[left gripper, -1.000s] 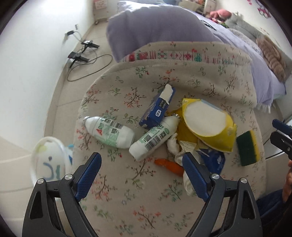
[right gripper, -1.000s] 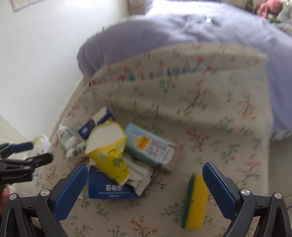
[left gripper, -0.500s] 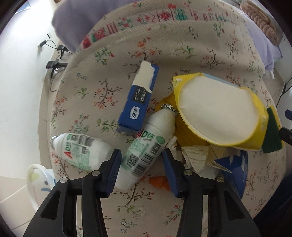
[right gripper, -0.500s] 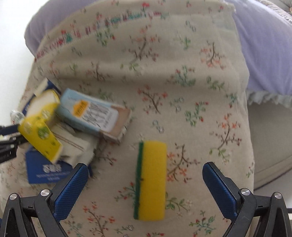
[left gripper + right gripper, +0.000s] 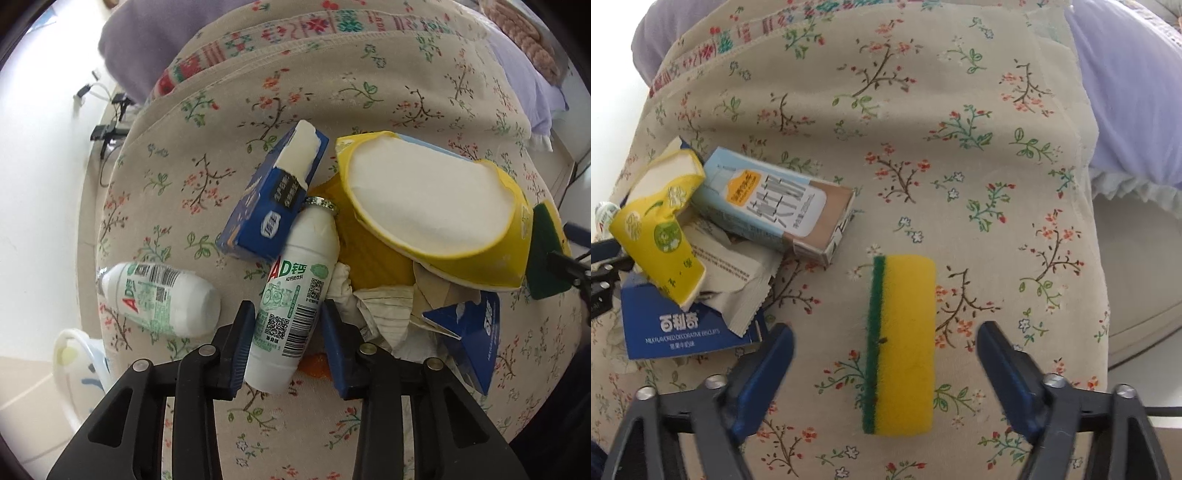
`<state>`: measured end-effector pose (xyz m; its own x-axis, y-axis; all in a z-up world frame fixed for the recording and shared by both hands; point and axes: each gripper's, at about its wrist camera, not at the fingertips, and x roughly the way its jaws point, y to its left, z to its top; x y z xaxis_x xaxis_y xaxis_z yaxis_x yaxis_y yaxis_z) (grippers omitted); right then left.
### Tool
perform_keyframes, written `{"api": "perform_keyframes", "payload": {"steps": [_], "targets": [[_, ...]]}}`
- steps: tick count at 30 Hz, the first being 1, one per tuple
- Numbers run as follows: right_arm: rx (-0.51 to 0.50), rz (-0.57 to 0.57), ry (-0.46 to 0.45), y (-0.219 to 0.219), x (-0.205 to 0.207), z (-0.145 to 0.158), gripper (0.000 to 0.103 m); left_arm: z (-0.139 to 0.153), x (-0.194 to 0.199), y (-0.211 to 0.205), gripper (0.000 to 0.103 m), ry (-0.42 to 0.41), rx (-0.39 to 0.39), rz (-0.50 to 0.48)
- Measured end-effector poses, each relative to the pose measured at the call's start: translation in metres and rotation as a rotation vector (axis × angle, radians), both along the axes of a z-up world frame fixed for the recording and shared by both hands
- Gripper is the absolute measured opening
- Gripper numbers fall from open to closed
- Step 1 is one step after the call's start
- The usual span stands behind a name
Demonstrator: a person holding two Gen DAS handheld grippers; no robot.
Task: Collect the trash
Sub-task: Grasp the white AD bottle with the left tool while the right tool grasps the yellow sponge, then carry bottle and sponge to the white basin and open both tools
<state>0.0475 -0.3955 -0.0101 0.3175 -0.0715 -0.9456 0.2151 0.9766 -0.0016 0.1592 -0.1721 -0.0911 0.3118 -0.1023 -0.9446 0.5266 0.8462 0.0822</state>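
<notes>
Beige floral cloth covered the surface that carried the rubbish, with a lilac bedspread behind it and pale floor off to one side. Seen from the left wrist, the left claw straddled the lower half of a white plastic AD drink bottle with a green printed label; its blue pads sat close on either flank, though whether they already pressed the plastic I could not tell. That bottle lay with its long axis running almost straight away from the claw, foil-rimmed neck farthest and tipped slightly right, so the jaws crossed its narrow width. A second white bottle of the same kind lay just to the left, a torn blue carton touched the first bottle's shoulder, and a crushed yellow paper tub sat to the right over crumpled wrappers. Seen from the right wrist, the right claw stood spread wide, gripping nothing, and a yellow sponge with a green scouring edge lay between its fingers, lengthwise along the line of reach, green strip toward the left finger. Gaps showed on both sides. A pale blue milk carton and a dark blue biscuit box lay well left of it.
</notes>
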Motion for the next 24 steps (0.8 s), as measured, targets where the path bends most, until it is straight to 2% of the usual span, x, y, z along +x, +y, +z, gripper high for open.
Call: {"api": "perform_keyframes", "payload": {"steps": [1,2,3,15,24], "targets": [[-0.002,0.000,0.004,0.002,0.000,-0.001,0.057,0.002,-0.001,0.001,0.038,-0.002,-0.006,0.005],[0.003,-0.005,0.008,0.002,-0.001,-0.002,0.039,0.005,-0.003,0.002,0.037,-0.005,-0.015,0.007],[0.009,-0.011,0.010,0.002,-0.001,-0.003,0.033,0.007,-0.004,0.002,0.037,-0.004,-0.025,0.007],[-0.113,0.031,-0.114,0.025,-0.012,0.027,0.030,0.039,-0.028,0.027,0.035,-0.019,-0.138,0.017],[-0.139,0.052,-0.190,0.039,-0.016,0.045,0.028,0.059,-0.042,0.054,0.035,0.006,-0.248,0.061]]}}
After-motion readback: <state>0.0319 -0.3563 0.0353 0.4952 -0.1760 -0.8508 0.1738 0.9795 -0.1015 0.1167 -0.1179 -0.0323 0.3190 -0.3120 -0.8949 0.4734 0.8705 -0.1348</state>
